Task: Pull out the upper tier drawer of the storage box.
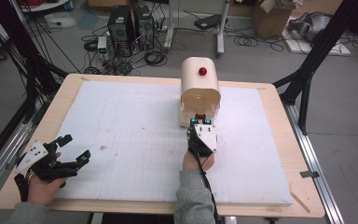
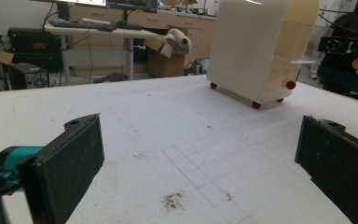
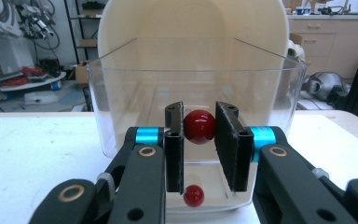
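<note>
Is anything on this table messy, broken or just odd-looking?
Nothing looks broken. The white table cover has a small dark crumbly smudge in front of the open left gripper. The right gripper sits around the red knob on the cream box's clear drawer.

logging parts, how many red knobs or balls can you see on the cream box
6: top knob; drawer knob between the right gripper jaws; a ball below it; three along the base. More may be hidden.

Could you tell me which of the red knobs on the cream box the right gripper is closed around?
The right gripper grips the large red knob on the clear drawer front. The knob on the box top and the small red knob below are untouched.
</note>
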`<state>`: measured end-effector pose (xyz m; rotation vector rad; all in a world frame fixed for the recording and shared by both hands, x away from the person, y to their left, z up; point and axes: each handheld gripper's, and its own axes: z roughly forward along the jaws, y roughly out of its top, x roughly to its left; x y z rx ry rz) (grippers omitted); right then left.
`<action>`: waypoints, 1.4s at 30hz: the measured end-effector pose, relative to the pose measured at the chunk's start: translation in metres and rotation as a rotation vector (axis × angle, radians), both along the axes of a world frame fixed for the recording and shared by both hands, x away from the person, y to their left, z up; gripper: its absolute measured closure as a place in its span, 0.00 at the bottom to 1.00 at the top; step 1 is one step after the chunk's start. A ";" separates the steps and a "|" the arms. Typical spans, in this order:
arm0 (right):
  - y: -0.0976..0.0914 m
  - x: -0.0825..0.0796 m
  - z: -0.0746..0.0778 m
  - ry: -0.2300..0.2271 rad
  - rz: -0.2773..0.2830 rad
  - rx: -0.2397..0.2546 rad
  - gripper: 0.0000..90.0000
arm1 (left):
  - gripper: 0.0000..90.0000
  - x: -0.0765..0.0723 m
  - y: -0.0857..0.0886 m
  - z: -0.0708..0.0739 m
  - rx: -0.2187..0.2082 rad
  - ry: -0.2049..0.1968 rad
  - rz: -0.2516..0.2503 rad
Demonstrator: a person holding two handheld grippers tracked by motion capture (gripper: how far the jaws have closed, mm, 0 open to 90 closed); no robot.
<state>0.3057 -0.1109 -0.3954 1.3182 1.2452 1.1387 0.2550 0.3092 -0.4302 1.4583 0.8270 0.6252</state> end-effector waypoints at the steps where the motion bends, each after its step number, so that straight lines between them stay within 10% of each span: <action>1: 0.000 0.000 0.000 0.000 0.000 0.000 0.82 | 0.02 0.000 0.000 0.000 0.000 0.000 0.000; 14: -0.002 -0.009 0.000 0.001 0.011 0.009 0.80 | 0.02 0.000 0.000 0.000 0.001 -0.003 -0.003; 22: -0.006 -0.006 -0.002 0.038 0.033 0.019 0.00 | 0.02 0.000 -0.001 0.001 0.002 -0.004 0.000; 37: -0.022 -0.017 0.000 0.044 0.140 0.028 0.00 | 0.02 -0.001 -0.002 0.002 -0.002 -0.010 -0.006; 42: -0.057 -0.023 0.009 0.058 0.279 -0.003 0.03 | 0.02 -0.002 -0.005 0.004 -0.006 -0.015 -0.017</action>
